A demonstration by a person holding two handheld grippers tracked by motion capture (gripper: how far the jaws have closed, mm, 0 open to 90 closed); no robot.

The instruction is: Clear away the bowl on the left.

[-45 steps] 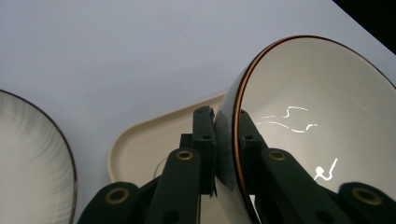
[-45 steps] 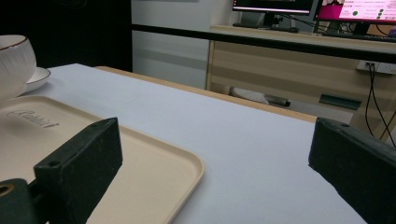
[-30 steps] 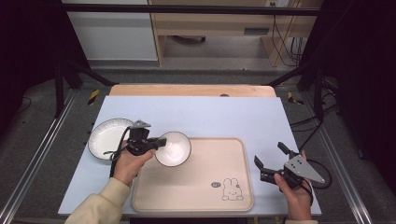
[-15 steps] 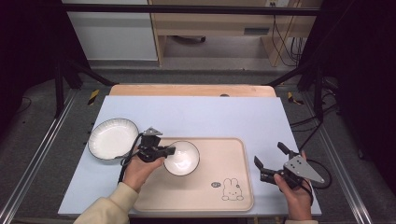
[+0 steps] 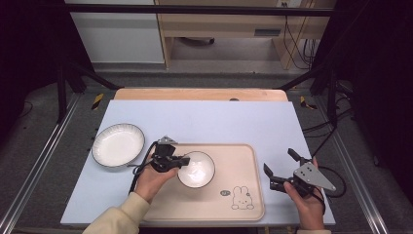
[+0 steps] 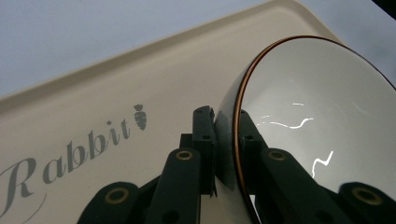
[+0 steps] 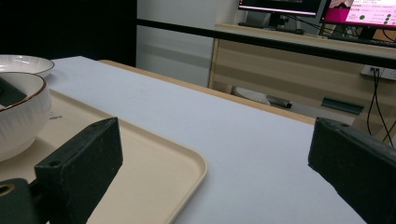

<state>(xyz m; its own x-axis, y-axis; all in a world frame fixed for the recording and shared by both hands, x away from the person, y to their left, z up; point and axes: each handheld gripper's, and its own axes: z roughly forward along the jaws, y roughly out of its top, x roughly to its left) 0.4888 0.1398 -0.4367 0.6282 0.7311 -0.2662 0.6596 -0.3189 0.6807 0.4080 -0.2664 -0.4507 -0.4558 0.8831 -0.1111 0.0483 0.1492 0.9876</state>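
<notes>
Our left gripper (image 5: 181,161) is clamped on the near-left rim of the white bowl (image 5: 196,169), one jaw inside the brown-edged lip and one outside, as the left gripper view shows (image 6: 227,140). From those jaws the bowl extends to the right, over the left half of the beige tray (image 5: 243,214); whether it rests on the tray floor or hangs just above it we cannot tell. So the coming move, we judge, is straight down and then letting go. Our right gripper (image 5: 281,169) waits with jaws wide apart and nothing between them, beyond the tray's right edge, well apart from the bowl. The white plate (image 5: 118,145) lies on the table left of the tray.
</notes>
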